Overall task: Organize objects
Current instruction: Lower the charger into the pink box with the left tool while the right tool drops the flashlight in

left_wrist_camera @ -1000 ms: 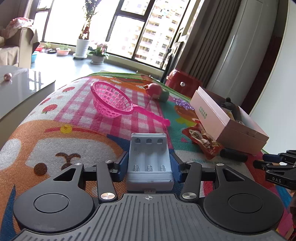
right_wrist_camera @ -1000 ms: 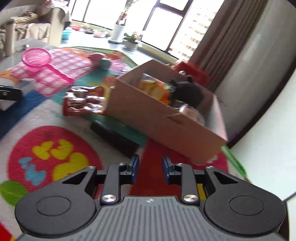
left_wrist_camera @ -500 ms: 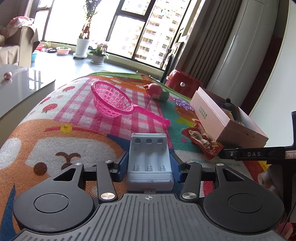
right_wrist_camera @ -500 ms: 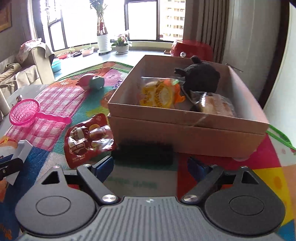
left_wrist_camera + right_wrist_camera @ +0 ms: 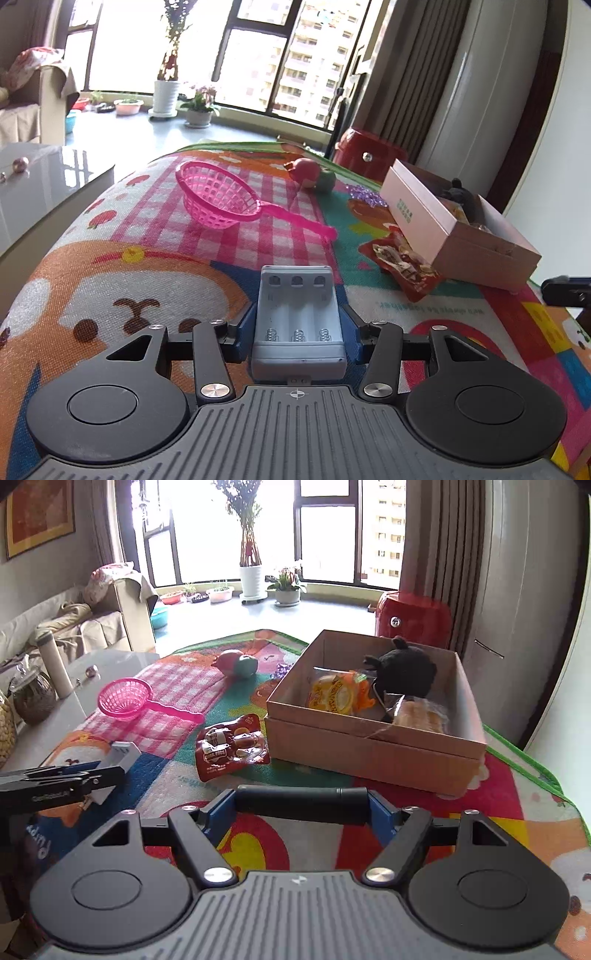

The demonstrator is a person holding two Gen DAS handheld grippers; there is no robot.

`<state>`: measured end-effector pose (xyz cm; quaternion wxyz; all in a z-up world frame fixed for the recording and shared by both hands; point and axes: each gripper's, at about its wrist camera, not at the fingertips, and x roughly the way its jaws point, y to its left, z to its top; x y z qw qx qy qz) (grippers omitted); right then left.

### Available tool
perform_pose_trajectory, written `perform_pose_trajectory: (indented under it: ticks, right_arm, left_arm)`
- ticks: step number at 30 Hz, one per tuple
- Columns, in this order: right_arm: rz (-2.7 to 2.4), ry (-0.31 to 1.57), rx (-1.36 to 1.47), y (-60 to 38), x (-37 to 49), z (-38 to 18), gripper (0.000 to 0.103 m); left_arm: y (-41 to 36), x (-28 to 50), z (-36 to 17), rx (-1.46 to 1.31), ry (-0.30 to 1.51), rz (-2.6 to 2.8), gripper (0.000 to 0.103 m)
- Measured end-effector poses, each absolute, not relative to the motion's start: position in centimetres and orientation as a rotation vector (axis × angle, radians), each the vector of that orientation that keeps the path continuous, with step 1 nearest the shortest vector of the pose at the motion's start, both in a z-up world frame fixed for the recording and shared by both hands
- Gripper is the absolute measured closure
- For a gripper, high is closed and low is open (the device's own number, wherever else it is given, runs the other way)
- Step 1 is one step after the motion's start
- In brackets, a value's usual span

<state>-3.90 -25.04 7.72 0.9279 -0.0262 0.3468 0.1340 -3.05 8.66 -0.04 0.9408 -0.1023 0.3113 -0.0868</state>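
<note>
My left gripper (image 5: 297, 330) is shut on a grey battery holder (image 5: 298, 321), held just above the colourful play mat (image 5: 110, 280). My right gripper (image 5: 301, 806) is shut on a black cylinder (image 5: 301, 805), lengthwise between its blue pads, in front of the cardboard box (image 5: 369, 746). The box holds a black plush toy (image 5: 404, 670) and snack packets (image 5: 340, 694). A red snack packet (image 5: 231, 746) lies on the mat left of the box. A pink strainer (image 5: 127, 703) and a red and green toy (image 5: 238, 662) lie further back.
A glass table (image 5: 40, 184) stands left of the mat, with jars (image 5: 33, 698) on it. A red stool (image 5: 413, 616) stands behind the box. The left gripper shows at the left edge of the right wrist view (image 5: 66, 782).
My right gripper swung to face the box, opened wide around the black cylinder, then closed on it and lifted it. My left gripper stayed still with the battery holder.
</note>
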Motion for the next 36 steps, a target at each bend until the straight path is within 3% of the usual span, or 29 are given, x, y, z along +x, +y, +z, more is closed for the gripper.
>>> perform_pose_trajectory:
  ticks: [5,11,16,24,31,36]
  right_arm:
    - [0.252,0.629,-0.012,-29.0,-7.0,9.9,0.028]
    - [0.262,0.575,0.037,-31.6,-8.3,9.4,0.028]
    - [0.266,0.555,0.089,-32.9,-8.5,8.7,0.028]
    - [0.211,0.547,0.106,-34.9,-9.1,8.2,0.028]
    - [0.194,0.589,0.107,-35.4,-7.7,8.0,0.028]
    - [0.213,0.544,0.073,-34.2,-3.9,11.3,0.028]
  left_arm:
    - [5.5,-4.2,2.5,-0.201,0.651,-0.299,0.050]
    - [-0.9,-1.6,10.8,-0.060,0.481,-0.407,0.050]
    - [-6.7,3.9,15.2,-0.108,0.393,-0.484,0.050]
    - [-11.6,9.7,11.5,-0.156,0.468,-0.461,0.051]
    - [-6.0,4.3,8.4,-0.185,0.483,-0.454,0.052]
    - [-2.3,0.6,5.6,-0.170,0.545,-0.445,0.052]
